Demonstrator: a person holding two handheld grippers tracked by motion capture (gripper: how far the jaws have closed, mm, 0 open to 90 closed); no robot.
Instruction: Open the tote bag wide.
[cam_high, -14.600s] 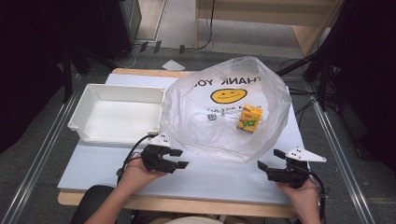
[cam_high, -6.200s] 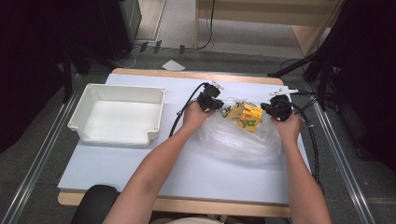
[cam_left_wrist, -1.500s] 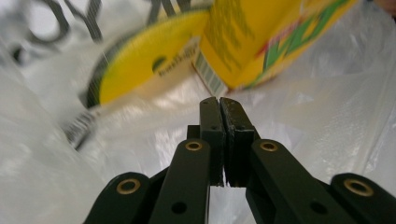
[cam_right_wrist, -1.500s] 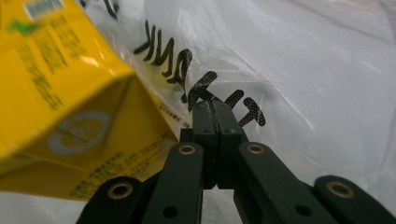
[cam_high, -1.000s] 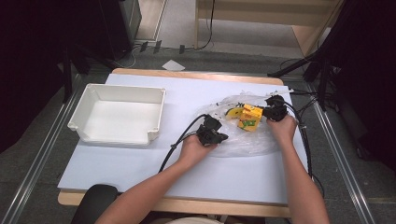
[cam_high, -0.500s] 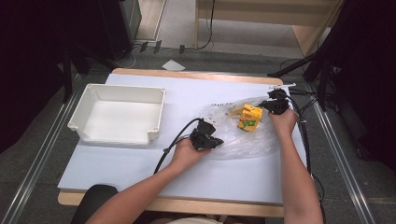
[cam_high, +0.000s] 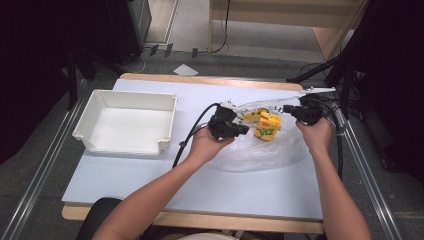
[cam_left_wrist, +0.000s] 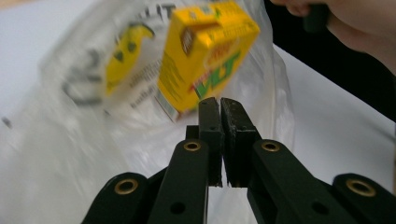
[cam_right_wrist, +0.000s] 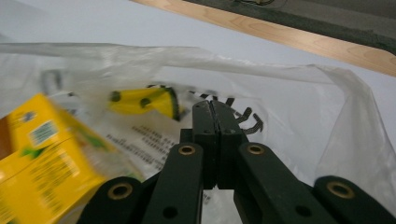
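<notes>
A clear plastic bag (cam_high: 260, 152) printed with a yellow smiley lies at the table's right middle, its upper rim pulled up off the surface. Inside it a yellow drink carton (cam_high: 267, 126) hangs tilted between the two hands. My left gripper (cam_high: 244, 129) is shut on the bag's film at the carton's left. My right gripper (cam_high: 286, 107) is shut on the film at the carton's right. In the left gripper view the jaws of the left gripper (cam_left_wrist: 219, 105) meet just below the carton (cam_left_wrist: 205, 51). In the right gripper view the right gripper (cam_right_wrist: 215, 109) pinches film (cam_right_wrist: 299, 107), with the carton (cam_right_wrist: 42, 158) at lower left.
A white empty tray (cam_high: 130, 95) stands at the table's left. The pale table (cam_high: 225, 195) has bare room in front of the bag. A wooden edge (cam_right_wrist: 299, 39) runs along the far side. Cables trail from both grippers.
Both grippers have risen with the bag's rim in them. The bag's top has come off the table and the carton now hangs higher between the hands.
</notes>
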